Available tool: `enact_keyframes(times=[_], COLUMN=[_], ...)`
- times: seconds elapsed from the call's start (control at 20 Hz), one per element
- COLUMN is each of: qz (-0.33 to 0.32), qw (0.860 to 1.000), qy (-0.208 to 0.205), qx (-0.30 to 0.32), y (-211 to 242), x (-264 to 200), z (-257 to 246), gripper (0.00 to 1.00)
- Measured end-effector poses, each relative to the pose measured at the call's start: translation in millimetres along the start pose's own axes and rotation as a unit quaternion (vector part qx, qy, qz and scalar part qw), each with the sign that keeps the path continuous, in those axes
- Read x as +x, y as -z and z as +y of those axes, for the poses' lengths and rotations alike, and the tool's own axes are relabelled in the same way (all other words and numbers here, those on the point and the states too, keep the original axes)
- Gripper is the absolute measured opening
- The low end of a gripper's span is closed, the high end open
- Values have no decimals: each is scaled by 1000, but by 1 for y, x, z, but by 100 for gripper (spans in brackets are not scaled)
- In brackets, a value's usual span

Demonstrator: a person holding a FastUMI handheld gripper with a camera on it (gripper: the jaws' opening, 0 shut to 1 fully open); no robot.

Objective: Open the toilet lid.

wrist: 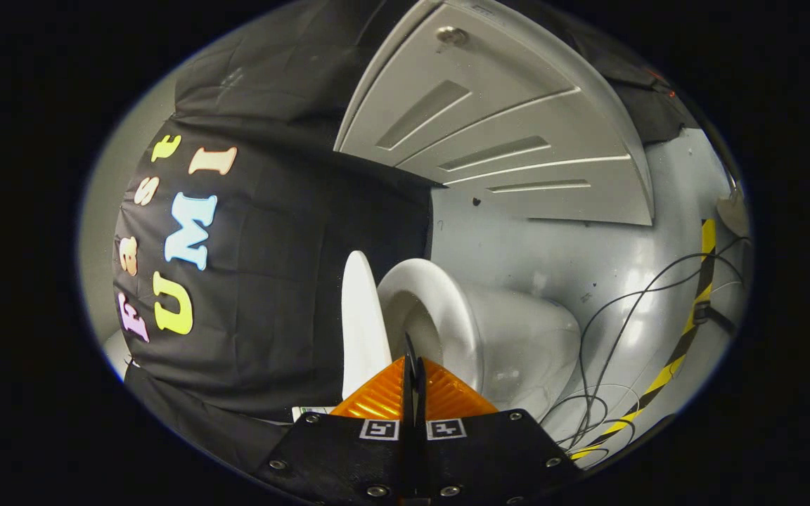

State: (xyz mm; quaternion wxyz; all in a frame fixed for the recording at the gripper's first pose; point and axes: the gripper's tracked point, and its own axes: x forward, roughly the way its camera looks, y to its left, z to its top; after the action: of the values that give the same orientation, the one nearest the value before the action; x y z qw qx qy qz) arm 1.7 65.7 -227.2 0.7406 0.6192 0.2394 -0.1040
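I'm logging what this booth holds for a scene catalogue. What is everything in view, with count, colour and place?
toilet lid: one, white, raised on edge, just ahead of the fingers, beside the bowl on the cloth side.
toilet bowl: one, white, just beyond the fingers, rim facing the lid.
door: one, pale grey with recessed panels, beyond the toilet.
door knob: one, metallic, at the door's far end.
black cloth wall: one, black, behind the lid.
cables: several, dark and white, looped on the grey floor past the bowl.
hazard tape: one strip, yellow and black, on the floor beyond the cables.
gripper: one, fingers closed together with nothing between them.
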Motion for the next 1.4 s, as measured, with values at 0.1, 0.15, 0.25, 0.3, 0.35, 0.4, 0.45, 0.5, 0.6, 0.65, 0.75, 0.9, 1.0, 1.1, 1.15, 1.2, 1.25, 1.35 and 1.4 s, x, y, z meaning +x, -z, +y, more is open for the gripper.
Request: enact_keyframes(times=[0.1, 0.15, 0.25, 0.3, 0.35, 0.4, 0.45, 0.5, 0.6, 0.65, 0.75, 0.9, 1.0, 1.1, 1.15, 1.2, 1.25, 1.35, 1.4], qz=[-1, -2, -5, -5, -7, -7, -8, -10, -13, -17, -23, -27, -29, -30, -30, -32, -32, -35, -36], qw=[1000, 1000, 999, 999, 999, 998, 998, 997, 997, 996, 993, 990, 987, 984, 982, 981, 980, 978, 977], qy=[-11, -16, -27, -32, -36, -39, -41, -42, -49, -55, -68, -87, -98, -103, -103, -105, -106, -108, -107], qx=[-12, -18, -28, -32, -37, -43, -50, -56, -66, -73, -92, -111, -123, -144, -153, -159, -164, -174, -179], y=[-1, -1, 0, 0, 1, 1, 1, 2, 3, 7, 11, 17, 23, 27, 29, 31, 34, 38, 39], x=[-6, -10, -15, -17, -20, -22, -24, -25, -30, -32, -40, -49, -55, -60, -63, -64, -66, -69, -70], z=[14, 21, 34, 40, 44, 49, 53, 57, 68, 73, 89, 111, 125, 137, 142, 146, 150, 157, 160], gripper=[0, 0, 0, 0, 0, 0, 0, 0, 0, 0, 0, 0, 0, 0, 0, 0, 0, 0, 0])
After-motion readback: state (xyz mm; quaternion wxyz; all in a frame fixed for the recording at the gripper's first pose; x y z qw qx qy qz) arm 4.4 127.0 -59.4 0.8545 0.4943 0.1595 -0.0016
